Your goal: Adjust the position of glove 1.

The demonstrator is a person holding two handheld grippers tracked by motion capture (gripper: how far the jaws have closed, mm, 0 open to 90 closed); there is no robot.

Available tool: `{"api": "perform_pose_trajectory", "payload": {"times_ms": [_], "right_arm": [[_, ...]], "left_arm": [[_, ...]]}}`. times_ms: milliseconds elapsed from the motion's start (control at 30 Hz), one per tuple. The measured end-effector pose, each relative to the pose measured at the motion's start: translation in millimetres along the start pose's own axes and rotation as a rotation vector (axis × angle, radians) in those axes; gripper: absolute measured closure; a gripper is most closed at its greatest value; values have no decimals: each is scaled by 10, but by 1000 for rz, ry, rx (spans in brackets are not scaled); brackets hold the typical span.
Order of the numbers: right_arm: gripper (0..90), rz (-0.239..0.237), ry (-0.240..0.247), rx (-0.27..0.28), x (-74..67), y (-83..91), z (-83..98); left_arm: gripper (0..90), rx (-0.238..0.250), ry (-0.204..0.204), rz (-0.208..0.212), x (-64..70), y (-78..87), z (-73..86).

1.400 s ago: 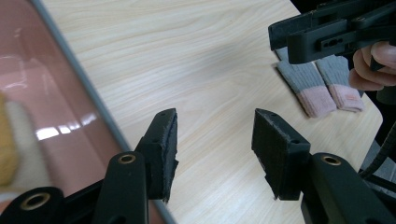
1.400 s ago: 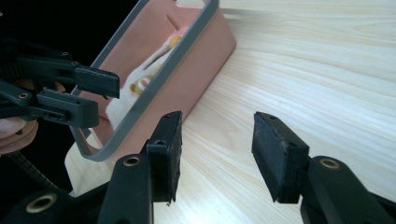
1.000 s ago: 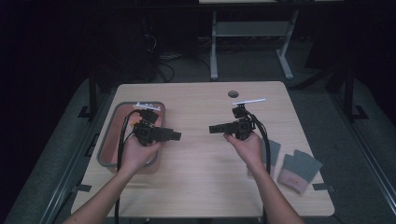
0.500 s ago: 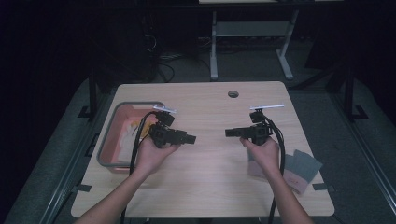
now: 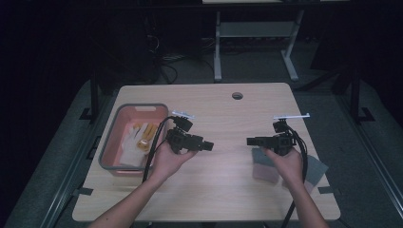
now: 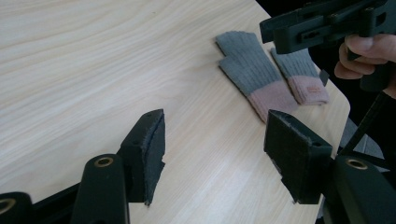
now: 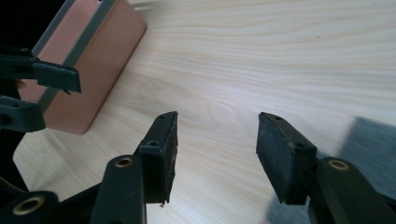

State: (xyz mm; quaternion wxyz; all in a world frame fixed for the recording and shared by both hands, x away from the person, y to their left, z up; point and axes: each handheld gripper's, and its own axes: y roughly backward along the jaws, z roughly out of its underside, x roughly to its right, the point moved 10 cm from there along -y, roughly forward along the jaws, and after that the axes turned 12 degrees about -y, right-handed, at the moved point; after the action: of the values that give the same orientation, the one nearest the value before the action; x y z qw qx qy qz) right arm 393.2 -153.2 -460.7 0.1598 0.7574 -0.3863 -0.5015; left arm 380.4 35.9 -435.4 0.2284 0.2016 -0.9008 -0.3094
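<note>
My left gripper (image 5: 209, 146) hovers over the middle of the wooden table (image 5: 223, 194), pointing right. Its jaws have just been opening and stand open with nothing between them (image 6: 217, 135). My right gripper (image 5: 249, 141) points left toward it, a short gap apart, open and empty (image 7: 217, 135), its jaws having widened a little. A grey glove with a pink cuff (image 5: 263, 165) lies under the right hand, and a second one (image 5: 317, 167) lies near the table's right edge. In the left gripper view both gloves (image 6: 254, 77) (image 6: 302, 77) lie beyond the jaws, beneath the right gripper (image 6: 322, 23).
A pink basket (image 5: 142, 106) stands at the table's left, holding a white and yellow glove (image 5: 132, 142); its side (image 7: 93, 60) shows in the right gripper view behind the left gripper (image 7: 44, 74). A cable hole (image 5: 237, 95) sits near the far edge. Black cables trail from both grippers.
Both hands have moved right and nearer the person. The left gripper has left the basket for the table's middle; the right one is now over a grey glove. The left jaws look wider.
</note>
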Motion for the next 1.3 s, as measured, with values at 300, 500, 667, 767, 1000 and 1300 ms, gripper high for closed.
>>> {"api": "perform_pose_trajectory", "payload": {"times_ms": [300,500,667,767,1000,1300], "right_arm": [[471,26,-14,4,251,140,97],[464,56,-22,9,411,260,165],[464,82,-30,19,546,363,217],[464,99,-32,26,617,419,242],[464,141,-35,37,771,518,293],[458,207,-22,45,988,640,389]], "left_arm": [[354,-21,-21,28,133,-197,-13],[349,-29,-27,42,197,-299,-15],[348,-32,-35,54,251,-377,-18],[345,-36,-38,60,285,-417,-14],[338,-35,-45,68,335,-474,-18],[321,-40,-52,76,377,-529,-3]]}}
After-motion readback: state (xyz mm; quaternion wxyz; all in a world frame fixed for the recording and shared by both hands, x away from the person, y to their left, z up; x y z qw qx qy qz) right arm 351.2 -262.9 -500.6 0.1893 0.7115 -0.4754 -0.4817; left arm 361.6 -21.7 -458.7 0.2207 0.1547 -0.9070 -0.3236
